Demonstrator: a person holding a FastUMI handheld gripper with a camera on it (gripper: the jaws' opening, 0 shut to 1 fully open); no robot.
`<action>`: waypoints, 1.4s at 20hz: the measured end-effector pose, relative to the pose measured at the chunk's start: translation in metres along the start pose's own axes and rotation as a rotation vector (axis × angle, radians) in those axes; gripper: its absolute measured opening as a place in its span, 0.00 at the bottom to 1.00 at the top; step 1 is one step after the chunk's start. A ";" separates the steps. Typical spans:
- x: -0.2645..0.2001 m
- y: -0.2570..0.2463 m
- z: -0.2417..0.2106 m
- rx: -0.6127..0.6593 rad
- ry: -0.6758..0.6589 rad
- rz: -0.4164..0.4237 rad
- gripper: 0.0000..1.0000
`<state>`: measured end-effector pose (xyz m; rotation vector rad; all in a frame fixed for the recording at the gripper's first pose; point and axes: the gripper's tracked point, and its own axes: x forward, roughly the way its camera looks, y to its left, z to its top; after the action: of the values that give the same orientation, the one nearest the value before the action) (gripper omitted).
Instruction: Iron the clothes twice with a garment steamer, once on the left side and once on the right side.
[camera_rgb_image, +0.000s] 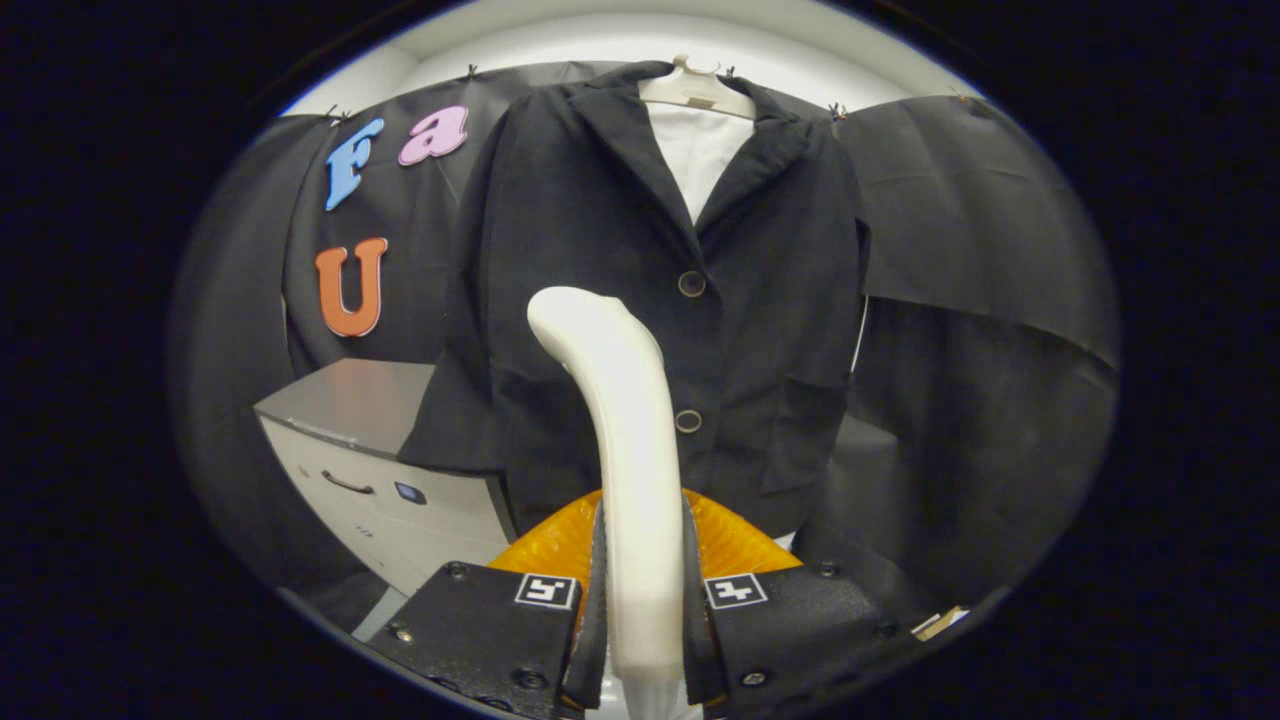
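A dark jacket (620, 230) with two buttons hangs on a pale hanger (697, 90) against the booth wall, a white lining showing at its collar. My gripper (643, 600) is shut on the white handle of the garment steamer (625, 420), which rises upright between the fingers. The steamer's curved head stands in front of the jacket's left front panel, about level with the upper button; I cannot tell if it touches the cloth. An orange translucent part (735, 540) of the steamer sits just beyond the fingers, below the jacket's hem.
A grey drawer cabinet (370, 470) with a dark handle stands at the lower left beside the jacket's sleeve. Black cloth (980, 300) drapes the wall on both sides of the jacket.
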<state>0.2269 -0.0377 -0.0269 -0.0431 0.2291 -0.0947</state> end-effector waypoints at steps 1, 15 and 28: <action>0.001 0.001 -0.007 -0.005 0.009 0.001 0.33; 0.020 0.003 -0.121 -0.059 0.173 0.001 0.33; 0.017 0.019 -0.158 -0.035 0.259 0.029 0.33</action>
<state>0.2090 -0.0254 -0.1858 -0.0623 0.4902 -0.0676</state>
